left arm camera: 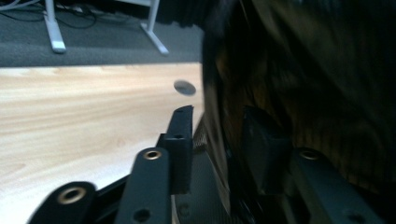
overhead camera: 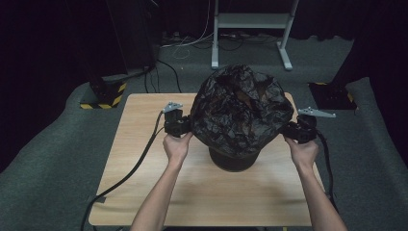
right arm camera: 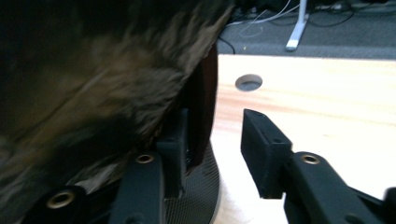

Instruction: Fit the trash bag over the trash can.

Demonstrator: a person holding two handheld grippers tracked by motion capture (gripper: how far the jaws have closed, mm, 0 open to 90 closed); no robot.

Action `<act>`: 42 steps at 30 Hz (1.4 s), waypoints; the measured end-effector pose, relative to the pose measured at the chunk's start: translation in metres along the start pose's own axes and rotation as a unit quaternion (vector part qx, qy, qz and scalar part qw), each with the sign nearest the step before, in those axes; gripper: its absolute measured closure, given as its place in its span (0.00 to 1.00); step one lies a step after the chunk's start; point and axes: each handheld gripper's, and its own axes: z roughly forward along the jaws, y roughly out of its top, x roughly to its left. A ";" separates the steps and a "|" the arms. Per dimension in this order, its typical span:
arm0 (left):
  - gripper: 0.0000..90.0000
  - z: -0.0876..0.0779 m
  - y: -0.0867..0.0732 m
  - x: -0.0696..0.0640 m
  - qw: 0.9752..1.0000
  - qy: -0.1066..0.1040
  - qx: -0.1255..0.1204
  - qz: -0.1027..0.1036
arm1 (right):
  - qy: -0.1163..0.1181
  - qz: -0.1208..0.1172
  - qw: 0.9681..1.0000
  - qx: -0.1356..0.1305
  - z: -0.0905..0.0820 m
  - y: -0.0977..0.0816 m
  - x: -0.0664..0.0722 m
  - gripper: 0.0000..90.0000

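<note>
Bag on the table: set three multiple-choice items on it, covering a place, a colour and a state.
1. Where does the bag sit?
A. on the floor
B. over a dark container on the table
C. hanging from a hook

2. What colour is the bag?
A. white
B. blue
C. black

3. How do the right gripper jaws stand?
A. apart
B. clamped on a cup
C. pressed flat together

Answers: 1 B, the high view shows the container's base under the bag on the wood. 2 C, the film is glossy black. 3 A, the right gripper view shows a gap between them.
</note>
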 end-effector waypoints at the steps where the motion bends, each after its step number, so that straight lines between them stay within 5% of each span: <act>1: 0.65 0.000 0.002 0.002 1.000 0.000 -0.003 -0.004 | -0.001 0.000 1.000 -0.003 0.000 0.002 0.000 0.66; 6: 0.68 0.010 0.006 0.009 0.999 -0.027 -0.002 -0.021 | 0.002 0.000 1.000 0.001 0.006 0.010 -0.002 0.74; 8: 0.72 0.016 0.007 0.007 0.999 -0.033 0.008 -0.011 | 0.006 0.000 1.000 0.004 0.009 0.011 -0.002 0.80; 14: 0.97 0.023 0.008 0.005 0.999 -0.051 0.018 0.001 | 0.017 -0.009 1.000 0.016 0.017 0.009 -0.002 0.99; 22: 1.00 0.033 0.007 0.008 0.998 -0.031 0.059 0.005 | 0.015 -0.008 0.999 0.035 0.025 0.008 -0.005 1.00; 27: 1.00 0.036 0.011 0.014 0.998 -0.018 0.059 -0.007 | 0.007 -0.001 0.999 0.035 0.024 0.011 -0.009 1.00; 33: 1.00 0.037 0.015 0.018 0.999 -0.026 0.041 -0.021 | 0.009 0.004 1.000 0.010 0.022 0.017 -0.009 1.00; 42: 1.00 0.056 0.011 0.025 0.995 -0.029 0.087 -0.048 | 0.022 0.025 0.998 0.061 0.043 0.017 -0.013 1.00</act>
